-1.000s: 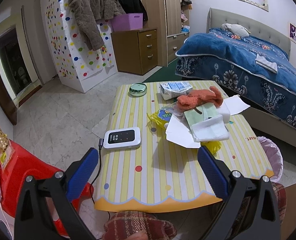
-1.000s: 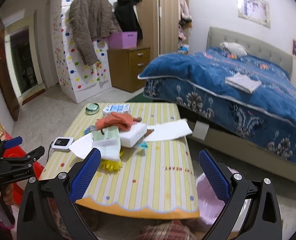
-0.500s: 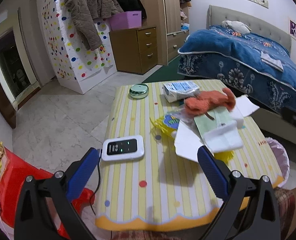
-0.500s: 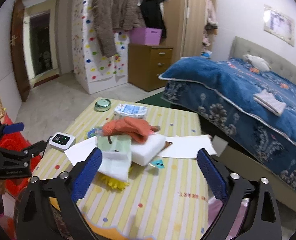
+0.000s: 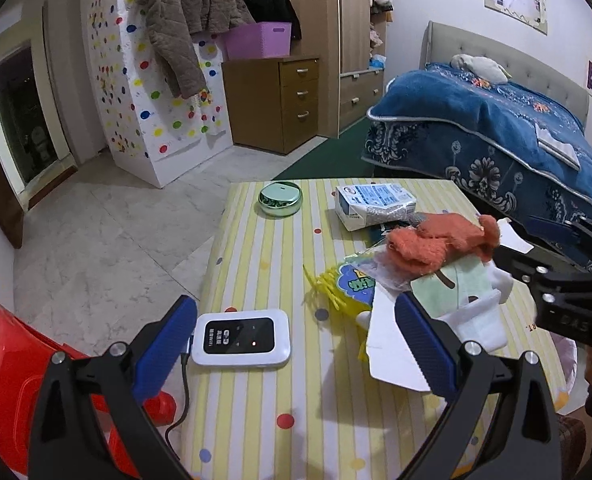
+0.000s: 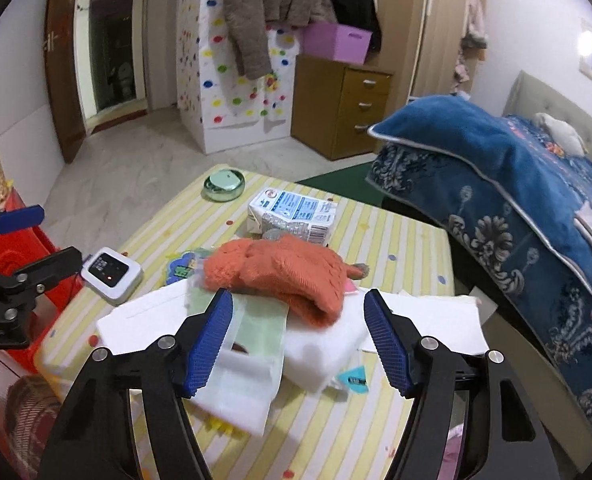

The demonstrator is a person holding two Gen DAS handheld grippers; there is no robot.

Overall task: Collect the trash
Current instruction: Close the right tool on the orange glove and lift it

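My right gripper (image 6: 298, 336), jaws apart and just been closing around nothing yet, may snag the orange glove (image 6: 284, 276) instead of the white foam block (image 6: 320, 344); left gripper (image 5: 292, 344) jaws stand apart, empty.

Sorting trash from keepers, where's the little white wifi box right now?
The white wifi box lies on the striped table's left part in the left wrist view, cable plugged in, left of the paper pile.

I see a yellow-and-white striped, dot-speckled tablecloth (image 5: 272, 392), an orange knitted glove (image 6: 288, 276), a blue floral bedspread (image 5: 508, 136).
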